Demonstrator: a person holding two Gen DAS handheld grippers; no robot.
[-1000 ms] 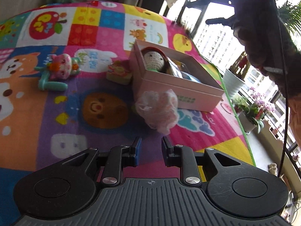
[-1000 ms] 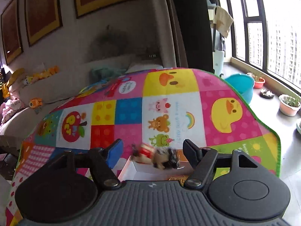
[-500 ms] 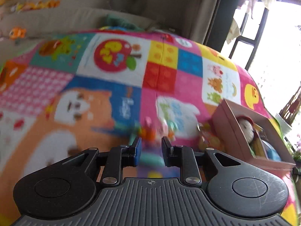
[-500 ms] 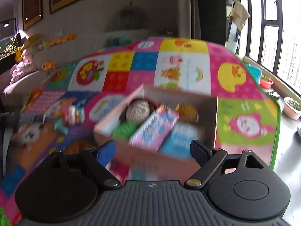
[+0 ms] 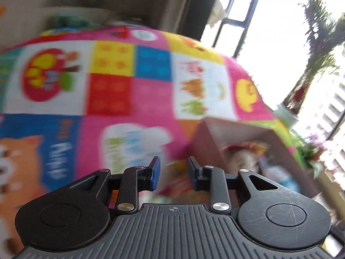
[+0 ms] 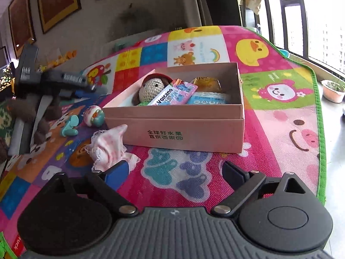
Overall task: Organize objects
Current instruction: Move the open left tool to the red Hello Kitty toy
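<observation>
The right gripper [image 6: 174, 172] stands wide over a patchwork play mat [image 6: 278, 112], its jaws having just been opening, with nothing between them but printed mat. Just ahead of it sits one pink cardboard box [image 6: 185, 133], open-topped and touching the mat. Four things are visible inside: one crocheted doll [image 6: 151, 89] with a red cap at the far left end, one pink-and-blue Volcano pouch [image 6: 174, 95] leaning across the doll, one yellow-wrapped bun [image 6: 207, 84] behind it, and one pale blue packet [image 6: 209, 99] to the right. Beside the right gripper's left finger lies one crumpled pink-and-white frilled cloth [image 6: 107, 149], its hem partly hidden by that finger. Farther left on the mat rest one round pink-and-teal toy [image 6: 94, 115] just off the box's corner and one teal piece [image 6: 69, 127] near it. Beyond these, the left gripper [image 6: 71, 82] hangs above the mat, with a dark sleeve [image 6: 23, 110] behind it.

In its own heavily blurred view, the left gripper [image 5: 173, 172] shows narrow jaws that have just been opening slightly; a yellow-and-red blur, possibly a small toy, lies between and below the fingers, and whether the pads touch it cannot be told. The box stands to its right.
</observation>
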